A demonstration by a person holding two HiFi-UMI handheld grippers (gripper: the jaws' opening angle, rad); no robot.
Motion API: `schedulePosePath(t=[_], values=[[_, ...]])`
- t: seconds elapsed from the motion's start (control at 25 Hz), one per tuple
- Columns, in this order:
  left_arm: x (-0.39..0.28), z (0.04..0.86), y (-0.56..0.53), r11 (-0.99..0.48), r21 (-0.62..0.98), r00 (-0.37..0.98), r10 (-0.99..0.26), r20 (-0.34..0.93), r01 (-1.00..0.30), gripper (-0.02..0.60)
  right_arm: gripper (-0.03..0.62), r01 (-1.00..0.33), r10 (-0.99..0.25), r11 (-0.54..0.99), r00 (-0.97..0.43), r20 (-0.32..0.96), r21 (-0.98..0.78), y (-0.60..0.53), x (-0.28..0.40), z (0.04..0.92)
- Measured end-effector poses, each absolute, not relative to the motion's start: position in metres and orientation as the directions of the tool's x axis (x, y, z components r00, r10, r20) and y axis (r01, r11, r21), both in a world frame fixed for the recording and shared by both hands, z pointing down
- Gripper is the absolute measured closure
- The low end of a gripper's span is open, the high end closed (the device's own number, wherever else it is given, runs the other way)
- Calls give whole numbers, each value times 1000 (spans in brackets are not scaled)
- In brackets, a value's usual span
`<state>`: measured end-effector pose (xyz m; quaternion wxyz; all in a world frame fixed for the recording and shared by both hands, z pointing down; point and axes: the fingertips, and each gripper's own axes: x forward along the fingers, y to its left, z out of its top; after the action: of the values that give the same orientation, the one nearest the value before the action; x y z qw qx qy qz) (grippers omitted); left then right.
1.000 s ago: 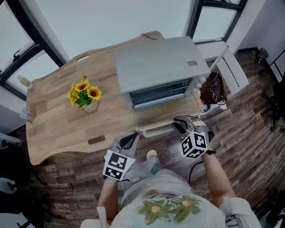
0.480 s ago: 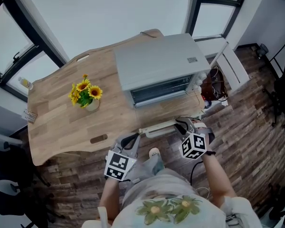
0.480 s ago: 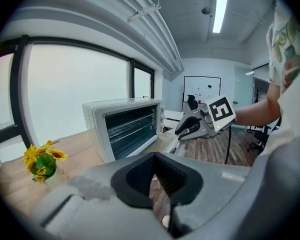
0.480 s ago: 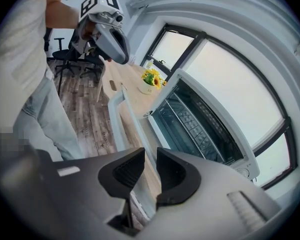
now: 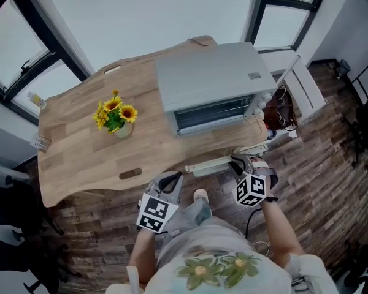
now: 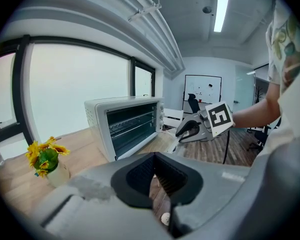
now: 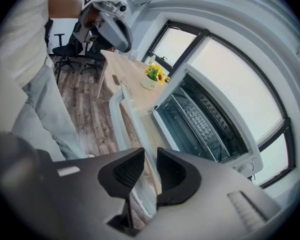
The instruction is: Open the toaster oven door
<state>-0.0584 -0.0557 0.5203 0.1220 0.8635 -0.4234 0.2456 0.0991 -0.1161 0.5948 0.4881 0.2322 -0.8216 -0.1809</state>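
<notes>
— Upper centre of the head view: what do we see?
— Our toaster oven (image 5: 211, 81), its door (image 5: 202, 166) swung down. Our right gripper (image 5: 238, 162) pinches the door's handle (image 7: 117, 119) below it; our left gripper (image 5: 172, 179), lower left, is closed, empty.

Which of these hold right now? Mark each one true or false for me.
1. The white box-shaped toaster oven has its glass door folded down, open. True.
2. The left hand-held gripper grips the door's white bar handle. False: it is shut on nothing, clear of the door; the handle runs between the jaws of the right hand-held gripper.
3. The small pot of yellow sunflowers stands on the light wooden table, apart from the oven. True.
4. Food sits inside the oven. False: only bare metal wire racks show.
</notes>
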Motion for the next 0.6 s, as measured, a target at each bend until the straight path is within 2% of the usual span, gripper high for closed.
schedulePosePath(t=[0.6], values=[[-43, 524, -53, -655, 3, 552, -633, 542, -755, 577, 508, -240, -569, 822, -401, 719, 517, -106, 103, 614]])
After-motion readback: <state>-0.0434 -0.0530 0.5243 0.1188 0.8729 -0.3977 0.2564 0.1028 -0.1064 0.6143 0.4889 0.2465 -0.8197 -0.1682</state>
